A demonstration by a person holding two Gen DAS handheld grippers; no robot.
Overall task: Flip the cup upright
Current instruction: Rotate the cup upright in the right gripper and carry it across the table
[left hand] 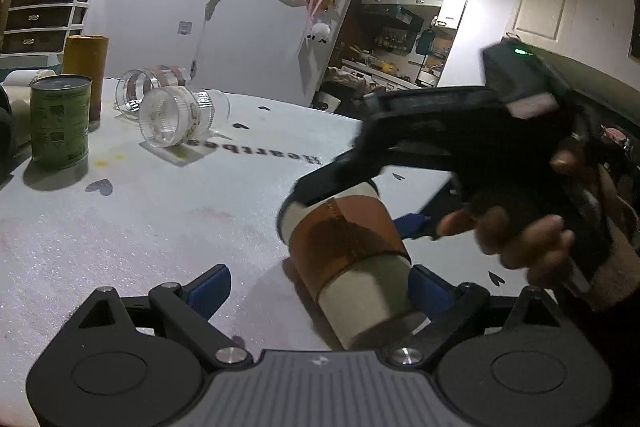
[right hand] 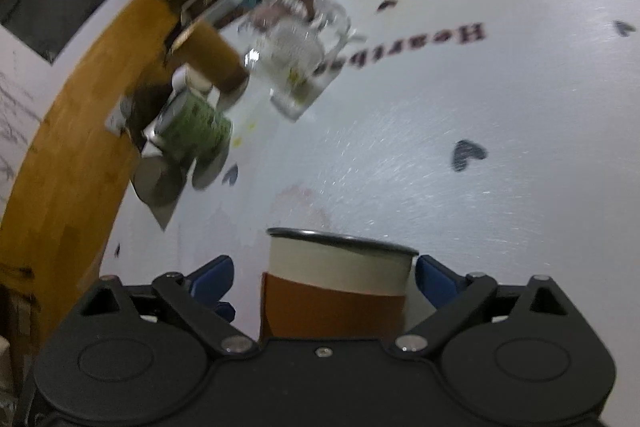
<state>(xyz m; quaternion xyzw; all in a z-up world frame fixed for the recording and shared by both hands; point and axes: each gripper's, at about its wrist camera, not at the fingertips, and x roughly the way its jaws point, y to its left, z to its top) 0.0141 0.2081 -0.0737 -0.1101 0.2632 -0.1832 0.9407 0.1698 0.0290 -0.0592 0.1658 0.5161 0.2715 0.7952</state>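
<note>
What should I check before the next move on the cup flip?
1. Cup upright: not ok, tilted.
2. Right gripper grip: not ok, it straddles the cup with a gap at one pad.
3. Left gripper open: ok, but one finger sits close to the cup's near end.
4. Cup touching table: cannot tell.
5. Glass jars and green can clear of the cup: ok, well apart.
</note>
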